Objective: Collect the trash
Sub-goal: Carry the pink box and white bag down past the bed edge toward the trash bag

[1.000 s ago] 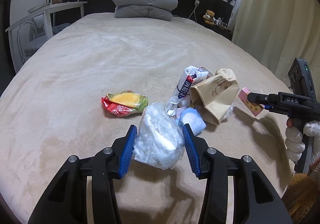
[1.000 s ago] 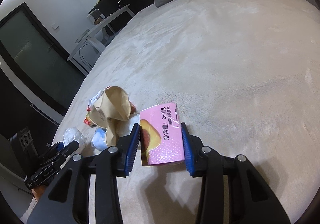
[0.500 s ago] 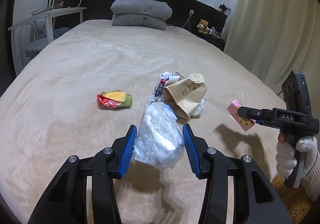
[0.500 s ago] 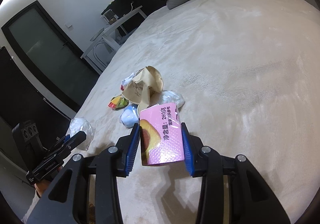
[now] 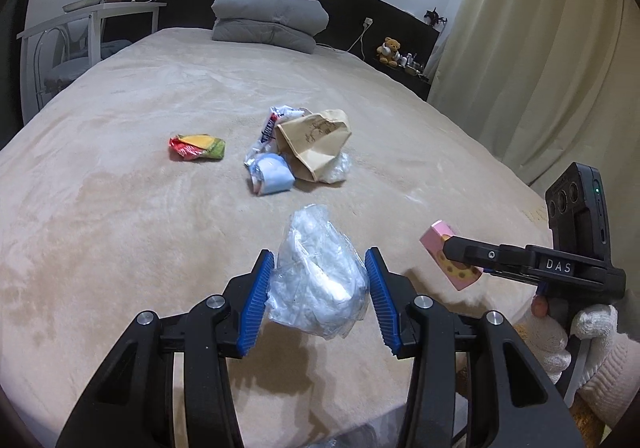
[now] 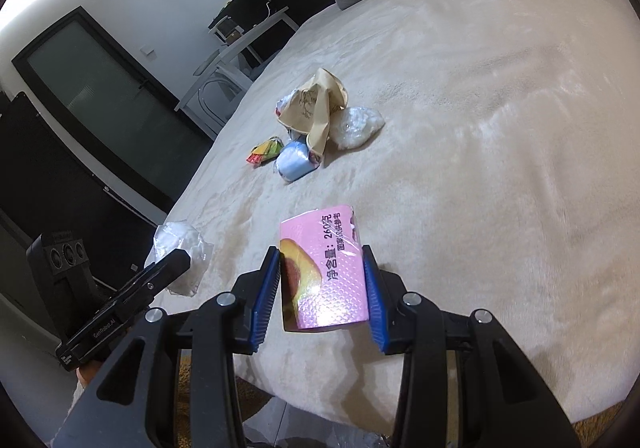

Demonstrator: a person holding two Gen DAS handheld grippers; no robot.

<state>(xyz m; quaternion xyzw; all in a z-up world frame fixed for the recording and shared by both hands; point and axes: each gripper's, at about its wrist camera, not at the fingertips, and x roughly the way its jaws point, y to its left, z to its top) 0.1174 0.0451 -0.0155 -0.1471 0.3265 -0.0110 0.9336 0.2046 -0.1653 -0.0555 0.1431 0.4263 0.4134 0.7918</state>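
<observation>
Over the bed's (image 5: pixel 120 208) near edge, both tongs carry trash.
Left tongs (image 5: pixel 318 296) grip a crumpled clear plastic bag (image 5: pixel 316 284); right tongs (image 6: pixel 320 288) clamp a pink packet (image 6: pixel 322 272). More litter (image 5: pixel 304 152) lies mid-bed.

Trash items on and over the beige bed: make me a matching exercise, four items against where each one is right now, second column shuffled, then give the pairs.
Items
1. crumpled clear plastic bag
2. pink snack packet
3. red and yellow wrapper
4. tan paper bag

Places
A. lying alone on the beige bed, left of the pile in the left wrist view
B. held in the right gripper
C. in the pile, beside the light blue roll
D. held in the left gripper

Pairs: 1-D, 2-B, 3-A, 4-C
</observation>
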